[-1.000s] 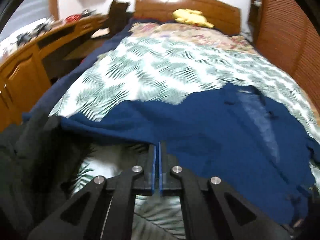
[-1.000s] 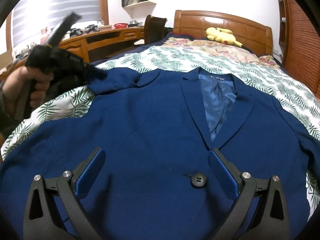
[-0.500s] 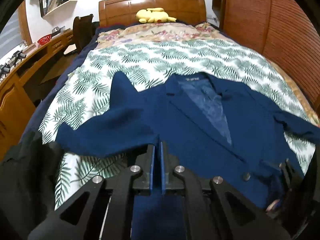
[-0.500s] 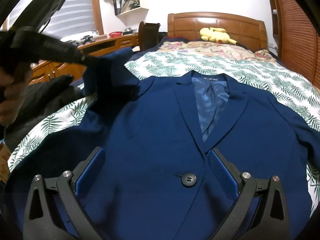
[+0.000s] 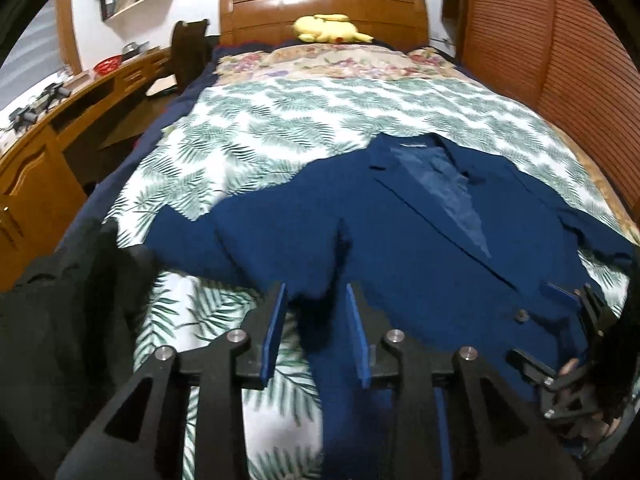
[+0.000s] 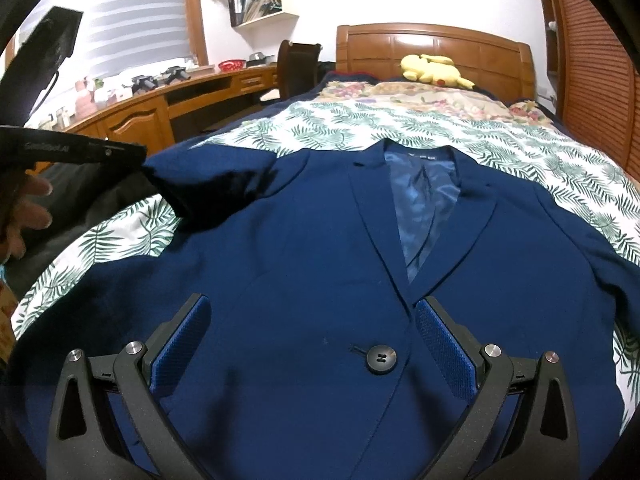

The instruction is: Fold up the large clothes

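Observation:
A navy blazer (image 6: 320,240) lies face up on the leaf-print bedspread (image 6: 360,128), lapels open over a shiny blue lining, one black button (image 6: 382,359) near the hem. My left gripper (image 5: 316,312) is at the blazer's left sleeve (image 5: 240,232); its jaws are opening and the navy cloth runs loosely between the blue pads. In the right wrist view the left gripper (image 6: 120,148) hovers at the lifted sleeve end (image 6: 208,188). My right gripper (image 6: 312,336) stands open low over the blazer's front, its fingers either side of the button, nothing gripped.
A heap of dark clothing (image 5: 60,300) lies at the bed's left edge. A yellow plush toy (image 5: 328,28) rests at the wooden headboard (image 5: 320,4). A wooden desk (image 5: 40,160) runs along the left and a slatted wooden wall (image 5: 560,80) along the right.
The left gripper's jaws, shut on the sleeve before, have parted. It has carried the sleeve in towards the blazer's body. The right gripper has stayed in place over the button.

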{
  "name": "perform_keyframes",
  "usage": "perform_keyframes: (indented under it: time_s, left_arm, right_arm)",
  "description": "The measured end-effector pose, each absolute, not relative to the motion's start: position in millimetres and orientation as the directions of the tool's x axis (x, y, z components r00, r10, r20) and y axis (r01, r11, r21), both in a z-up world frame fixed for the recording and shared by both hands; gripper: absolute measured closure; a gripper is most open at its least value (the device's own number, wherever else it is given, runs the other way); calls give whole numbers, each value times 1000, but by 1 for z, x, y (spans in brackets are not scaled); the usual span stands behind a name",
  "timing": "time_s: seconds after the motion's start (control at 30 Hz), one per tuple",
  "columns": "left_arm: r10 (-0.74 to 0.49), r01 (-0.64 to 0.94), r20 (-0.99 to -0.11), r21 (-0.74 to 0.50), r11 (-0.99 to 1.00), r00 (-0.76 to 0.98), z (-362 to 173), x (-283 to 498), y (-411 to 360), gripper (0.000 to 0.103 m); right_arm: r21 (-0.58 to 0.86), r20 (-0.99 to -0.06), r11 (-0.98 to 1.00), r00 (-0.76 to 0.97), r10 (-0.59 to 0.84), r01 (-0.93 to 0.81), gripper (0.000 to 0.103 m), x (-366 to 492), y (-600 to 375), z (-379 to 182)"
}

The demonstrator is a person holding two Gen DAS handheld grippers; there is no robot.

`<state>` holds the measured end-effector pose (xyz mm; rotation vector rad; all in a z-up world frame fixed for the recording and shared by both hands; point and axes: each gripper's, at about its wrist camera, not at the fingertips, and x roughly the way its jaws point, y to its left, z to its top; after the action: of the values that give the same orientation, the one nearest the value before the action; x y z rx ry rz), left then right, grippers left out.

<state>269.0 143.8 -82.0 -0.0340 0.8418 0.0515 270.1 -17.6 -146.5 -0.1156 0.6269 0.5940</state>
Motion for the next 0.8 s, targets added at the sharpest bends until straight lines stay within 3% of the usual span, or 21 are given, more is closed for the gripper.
perform_keyframes:
  time_s: [0.43, 0.8]
  left_arm:
    - [157, -249, -780, 2, 969, 606, -133, 335, 223, 69]
    - [181, -344, -832, -13, 939, 524, -177, 356, 259, 69]
  right_arm:
    - [70, -596, 824, 639, 486, -562, 0, 270, -14, -150]
    - [75, -609, 817, 623, 492, -572, 0, 273, -11, -153]
